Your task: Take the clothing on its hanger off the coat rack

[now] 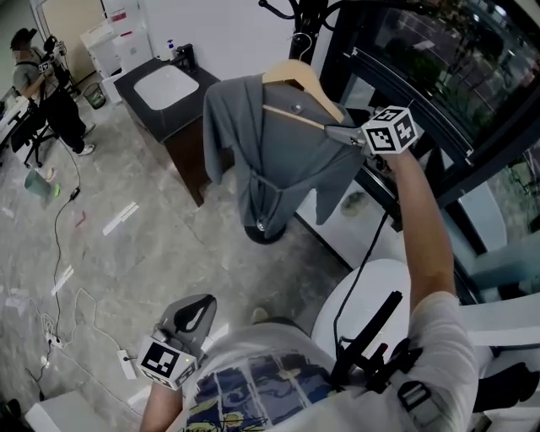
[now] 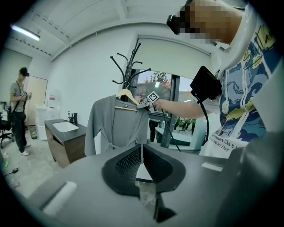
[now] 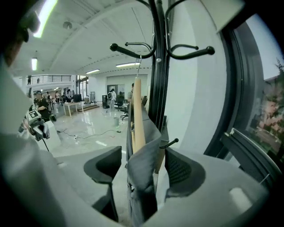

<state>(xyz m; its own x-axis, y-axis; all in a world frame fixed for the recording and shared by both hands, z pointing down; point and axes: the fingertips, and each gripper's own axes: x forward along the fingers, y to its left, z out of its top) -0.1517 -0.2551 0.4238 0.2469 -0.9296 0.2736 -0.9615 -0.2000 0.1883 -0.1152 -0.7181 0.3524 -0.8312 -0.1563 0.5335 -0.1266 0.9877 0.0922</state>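
A grey garment [image 1: 270, 160] hangs on a wooden hanger [image 1: 291, 80], whose metal hook [image 1: 299, 42] sits on an arm of the black coat rack [image 1: 304, 13]. My right gripper [image 1: 337, 132] is raised at the hanger's right end. In the right gripper view its jaws stand open [image 3: 142, 164] on either side of the hanger's end [image 3: 137, 115] and the grey fabric [image 3: 144, 186], and the pads do not press on them. My left gripper [image 1: 190, 316] is low by my body, shut and holding nothing; its view [image 2: 141, 153] shows the garment [image 2: 117, 126] from afar.
A dark cabinet with a white sink [image 1: 164, 89] stands left of the rack's round base [image 1: 266, 232]. Dark window frames [image 1: 422, 93] run along the right. A white round seat [image 1: 380, 295] is close below my right arm. Cables [image 1: 63, 278] lie on the floor; a person [image 1: 46, 84] stands far left.
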